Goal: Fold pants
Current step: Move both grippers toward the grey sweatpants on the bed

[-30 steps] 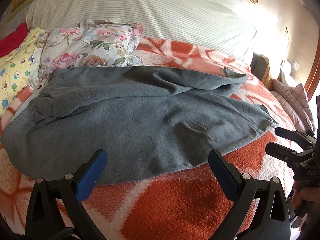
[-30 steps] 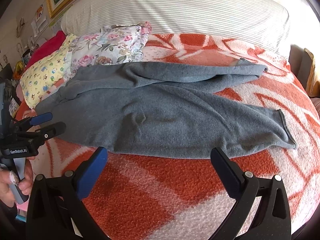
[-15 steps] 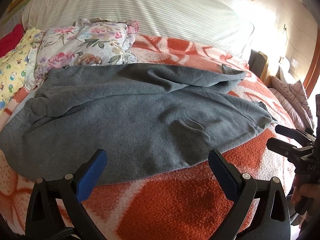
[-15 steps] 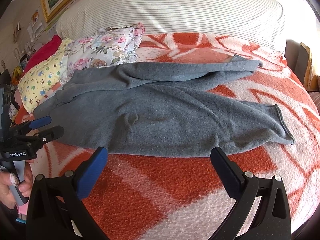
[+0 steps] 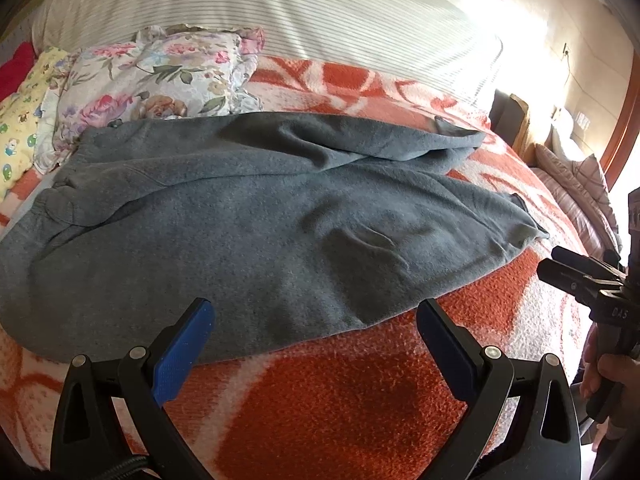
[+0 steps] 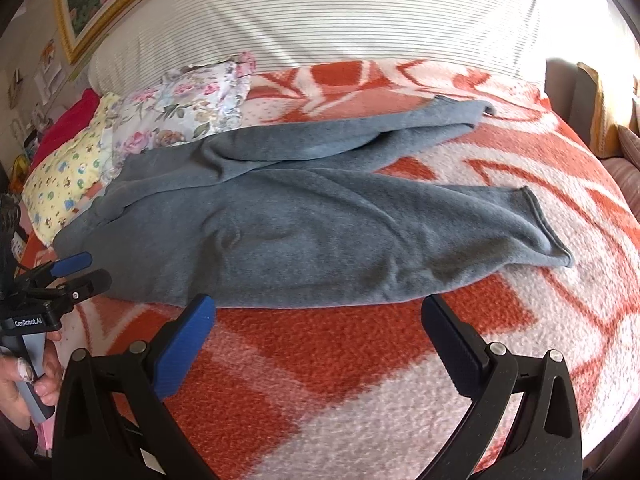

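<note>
Nearest the cameras, the left gripper (image 5: 316,328) is hovering over the orange-and-white blanket (image 5: 328,400) with its jaws spread wide and nothing lying between them; its fingertips are sitting just short of the near edge of the grey pants (image 5: 256,232), apart from the cloth as far as the wrist view is showing. The right gripper (image 6: 318,326) is standing likewise wide open and empty above the blanket (image 6: 360,392), fingertips near the lower hem line of the pants (image 6: 304,236) but not touching. Each gripper is also showing at the margin of the other's view: the right one (image 5: 560,266) at the far right with a hand below it, the left one (image 6: 82,270) at the far left, held by a hand (image 6: 24,380). The pants are lying spread across the blanket, waistband toward the left, two legs running rightward; the nearer leg is lying flat, the farther leg is lying bunched and creased, the two cuffs well apart. Beyond the waistband, a floral pillow (image 6: 188,104) and a yellow printed pillow (image 6: 68,176) are resting. Farthest back, a striped bolster (image 6: 320,16) is spanning the bed head.
</note>
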Motion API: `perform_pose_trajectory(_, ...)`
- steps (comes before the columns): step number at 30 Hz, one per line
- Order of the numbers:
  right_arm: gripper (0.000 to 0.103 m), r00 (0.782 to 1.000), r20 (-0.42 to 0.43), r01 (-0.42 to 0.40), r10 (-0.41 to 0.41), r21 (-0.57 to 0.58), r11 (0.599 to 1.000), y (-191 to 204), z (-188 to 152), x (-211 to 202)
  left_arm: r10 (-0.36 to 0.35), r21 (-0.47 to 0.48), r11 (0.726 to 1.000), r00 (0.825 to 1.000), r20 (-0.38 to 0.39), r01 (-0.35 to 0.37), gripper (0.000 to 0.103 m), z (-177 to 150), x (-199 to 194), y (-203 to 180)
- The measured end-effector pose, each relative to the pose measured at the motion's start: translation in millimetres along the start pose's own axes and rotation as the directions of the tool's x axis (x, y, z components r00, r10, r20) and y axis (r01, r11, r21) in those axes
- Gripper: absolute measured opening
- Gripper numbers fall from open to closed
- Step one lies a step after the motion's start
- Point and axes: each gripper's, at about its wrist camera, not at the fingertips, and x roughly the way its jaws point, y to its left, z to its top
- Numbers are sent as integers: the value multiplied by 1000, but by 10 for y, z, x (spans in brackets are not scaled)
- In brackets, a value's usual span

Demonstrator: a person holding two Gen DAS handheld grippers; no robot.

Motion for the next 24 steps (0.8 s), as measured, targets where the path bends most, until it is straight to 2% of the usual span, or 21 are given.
perform_pose_trajectory(10,103,1000,-9,20,-20,58,998,-246,-9,35,-27,1,1000,999,-39,27,101,23,175,-41)
perform_pose_trajectory(24,103,999,-30,25,-23,79,997,-426,43,190,-58,8,998,996,-72,59,101,112,433,-114)
